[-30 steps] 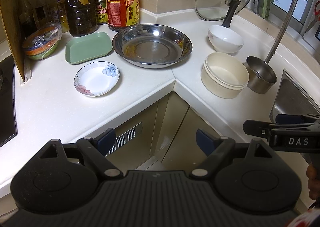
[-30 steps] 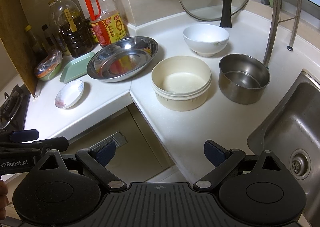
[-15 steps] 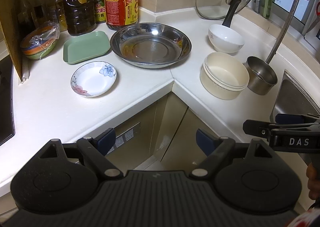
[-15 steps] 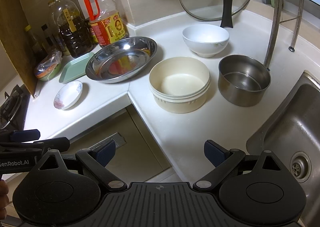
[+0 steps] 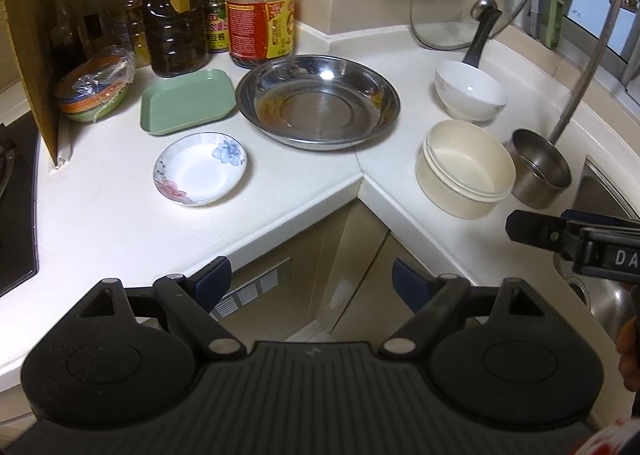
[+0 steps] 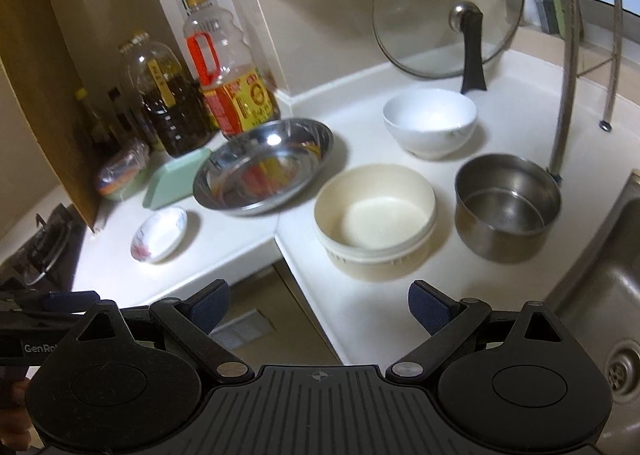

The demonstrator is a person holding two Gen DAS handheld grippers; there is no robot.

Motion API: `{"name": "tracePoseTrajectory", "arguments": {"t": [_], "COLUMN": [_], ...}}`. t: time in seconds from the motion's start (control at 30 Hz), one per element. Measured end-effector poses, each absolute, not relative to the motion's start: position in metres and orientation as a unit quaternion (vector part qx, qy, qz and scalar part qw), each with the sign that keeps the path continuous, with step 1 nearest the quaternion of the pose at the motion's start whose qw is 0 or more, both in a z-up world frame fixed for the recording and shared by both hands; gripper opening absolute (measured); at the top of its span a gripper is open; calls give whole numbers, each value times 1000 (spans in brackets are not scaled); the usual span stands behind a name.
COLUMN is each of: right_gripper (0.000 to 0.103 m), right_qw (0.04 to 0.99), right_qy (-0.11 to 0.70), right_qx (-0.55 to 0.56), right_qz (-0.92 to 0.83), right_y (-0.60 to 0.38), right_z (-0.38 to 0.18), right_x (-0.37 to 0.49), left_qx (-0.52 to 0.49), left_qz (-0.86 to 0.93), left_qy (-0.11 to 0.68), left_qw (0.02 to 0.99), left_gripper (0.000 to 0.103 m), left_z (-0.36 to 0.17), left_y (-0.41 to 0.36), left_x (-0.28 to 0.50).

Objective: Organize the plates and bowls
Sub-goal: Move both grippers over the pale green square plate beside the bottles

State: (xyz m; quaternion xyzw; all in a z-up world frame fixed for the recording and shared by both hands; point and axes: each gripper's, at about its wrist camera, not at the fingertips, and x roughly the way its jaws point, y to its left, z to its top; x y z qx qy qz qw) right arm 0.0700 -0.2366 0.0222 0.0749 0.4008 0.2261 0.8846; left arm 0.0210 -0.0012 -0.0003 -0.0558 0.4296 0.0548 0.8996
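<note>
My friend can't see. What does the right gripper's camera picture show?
The open, empty right gripper hovers before a white corner counter holding a cream bowl, steel pot, white bowl and steel plate.

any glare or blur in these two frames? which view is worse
Left wrist: sharp, a small highlight on the steel plate, fisheye bending the counter edges. Right wrist: worse, soft motion blur throughout, brighter glare on that plate and smeared reflections.
</note>
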Motion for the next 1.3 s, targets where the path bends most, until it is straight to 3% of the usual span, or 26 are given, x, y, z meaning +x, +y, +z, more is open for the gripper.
{"name": "tracePoseTrajectory", "arguments": {"t": [0.13,0.57,0.97,1.3], "right_gripper": [96,95,95,73], "right_qw": [891,862,847,849], "right_qy": [372,385,390,381], "right_qx": [90,83,67,50], "right_qz": [246,320,355,362], "right_y": [-241,-231,-176,-100], "right_z": [21,13,4,0], "right_x": [74,102,126,161], "left_qx": [-62,-88,-98,-93], "left_qz": [71,165,199,179], "left_qy": [427,403,399,392], "left_qw": [899,896,890,897], "left_gripper": [86,83,73,71], "left_z": [0,2,2,-3], "left_y": [0,19,68,133], "left_x": [23,20,36,83]}}
